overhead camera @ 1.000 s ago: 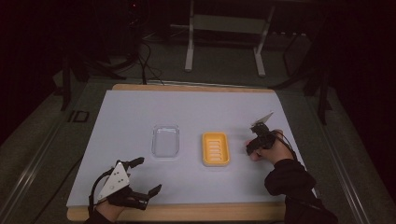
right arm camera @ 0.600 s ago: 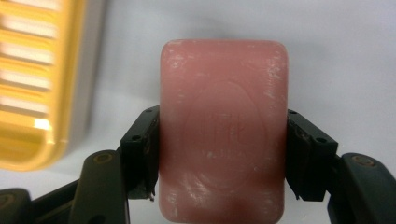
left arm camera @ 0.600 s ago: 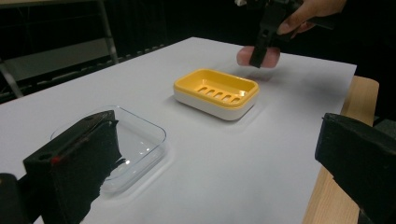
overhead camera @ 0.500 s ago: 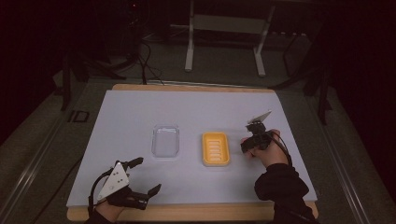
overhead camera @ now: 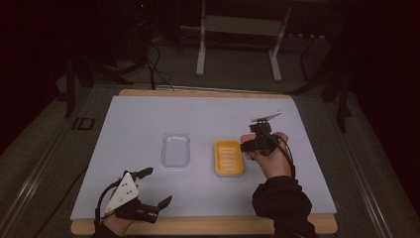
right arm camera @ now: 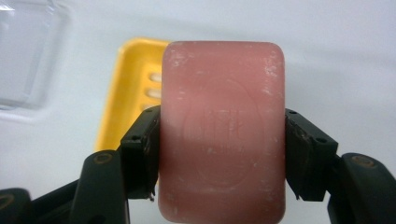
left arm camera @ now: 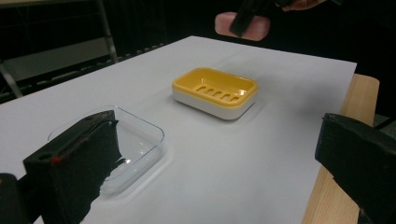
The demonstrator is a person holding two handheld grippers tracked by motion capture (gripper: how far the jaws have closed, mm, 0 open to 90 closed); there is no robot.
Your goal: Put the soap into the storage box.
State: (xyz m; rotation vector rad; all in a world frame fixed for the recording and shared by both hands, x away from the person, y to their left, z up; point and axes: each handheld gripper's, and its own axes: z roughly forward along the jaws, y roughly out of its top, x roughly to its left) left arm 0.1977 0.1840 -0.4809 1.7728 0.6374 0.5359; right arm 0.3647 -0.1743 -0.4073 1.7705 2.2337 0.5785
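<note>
Clamped between the two black jaws of the right gripper point(right arm camera: 223, 154): a pink soap bar point(right arm camera: 223, 130), pinched across its short width, one pad flat on each long edge. Sticks out well past the jaw tips and also back toward the camera, so held roughly at mid-length (faint oval stamp on the broad face, lettering too blurred to read). Carried clear of the table, face-on to the right gripper view. Behind the bar there, and partly hidden by it, a yellow soap dish point(right arm camera: 128, 93) with slots in its floor; no contact between bar and dish. Off to that view's upper left, a corner of a clear plastic tray point(right arm camera: 28, 56).

In the high view, right gripper point(overhead camera: 247, 145) just beside the dish's right edge, above the white sheet point(overhead camera: 148, 119) covering the wooden table point(overhead camera: 198, 92). Dish and clear tray side by side near the middle of the sheet, apart.

Left gripper point(overhead camera: 153, 187) near the front left edge of the sheet, jaws spread wide with nothing between them, well apart from tray and dish.
</note>
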